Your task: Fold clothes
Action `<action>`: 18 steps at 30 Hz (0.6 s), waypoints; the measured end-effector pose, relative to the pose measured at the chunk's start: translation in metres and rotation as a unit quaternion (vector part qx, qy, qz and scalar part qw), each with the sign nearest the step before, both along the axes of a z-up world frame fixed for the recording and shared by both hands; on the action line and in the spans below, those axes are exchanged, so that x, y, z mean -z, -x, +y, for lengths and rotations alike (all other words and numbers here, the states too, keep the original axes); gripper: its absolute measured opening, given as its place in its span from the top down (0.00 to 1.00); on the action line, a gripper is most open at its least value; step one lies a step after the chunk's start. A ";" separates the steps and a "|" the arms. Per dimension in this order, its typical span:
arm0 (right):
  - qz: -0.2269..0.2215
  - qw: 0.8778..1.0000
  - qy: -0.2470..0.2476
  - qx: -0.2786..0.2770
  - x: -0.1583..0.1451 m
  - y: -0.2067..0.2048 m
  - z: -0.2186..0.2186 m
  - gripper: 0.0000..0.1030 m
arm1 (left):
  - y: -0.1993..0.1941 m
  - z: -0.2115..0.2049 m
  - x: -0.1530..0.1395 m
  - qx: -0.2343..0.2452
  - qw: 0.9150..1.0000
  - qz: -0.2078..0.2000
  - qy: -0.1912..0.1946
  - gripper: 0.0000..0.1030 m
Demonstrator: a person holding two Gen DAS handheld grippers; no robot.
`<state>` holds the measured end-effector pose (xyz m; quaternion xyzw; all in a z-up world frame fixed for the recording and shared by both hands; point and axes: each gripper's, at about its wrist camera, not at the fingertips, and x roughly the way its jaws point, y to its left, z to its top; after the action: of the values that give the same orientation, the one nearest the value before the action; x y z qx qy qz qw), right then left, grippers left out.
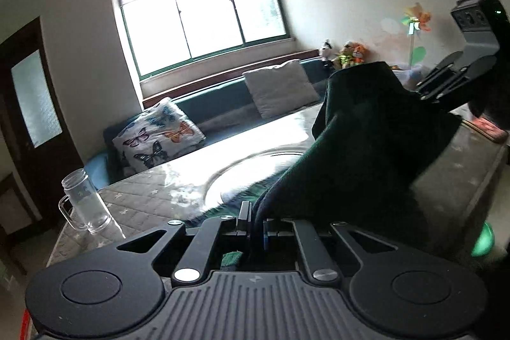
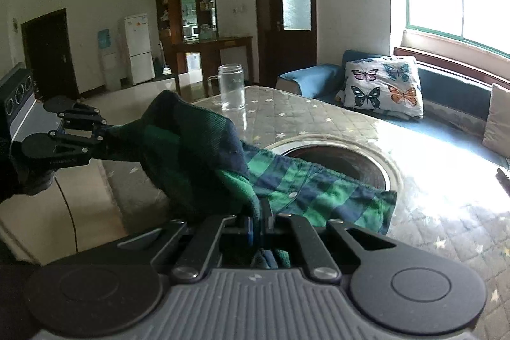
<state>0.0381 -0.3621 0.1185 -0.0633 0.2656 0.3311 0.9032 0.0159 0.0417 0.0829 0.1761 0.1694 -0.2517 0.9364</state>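
A green and navy plaid garment hangs stretched between both grippers, lifted off the table. Its lower part still lies on the table, over the edge of a round metal-rimmed recess. My right gripper is shut on one edge of the cloth. My left gripper, out to the left in the right wrist view, pinches the other end. In the left wrist view the garment looks dark against the window; the left gripper is shut on it, and the right gripper grips it at upper right.
A clear glass mug stands near the table's far corner, also visible as the mug. Beyond the table runs a blue sofa with a butterfly pillow under a bright window. A dark door and a white fridge stand further back.
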 end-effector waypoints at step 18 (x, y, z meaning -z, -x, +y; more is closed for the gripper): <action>0.139 0.986 0.043 0.081 0.079 -0.243 0.039 0.84 | -0.244 -0.014 0.076 -0.078 0.978 0.191 -0.007 0.85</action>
<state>0.2815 -0.3231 0.0394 -0.0335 0.4065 0.2505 0.8780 0.2603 0.0272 0.0066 0.1171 0.3601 -0.2059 0.9023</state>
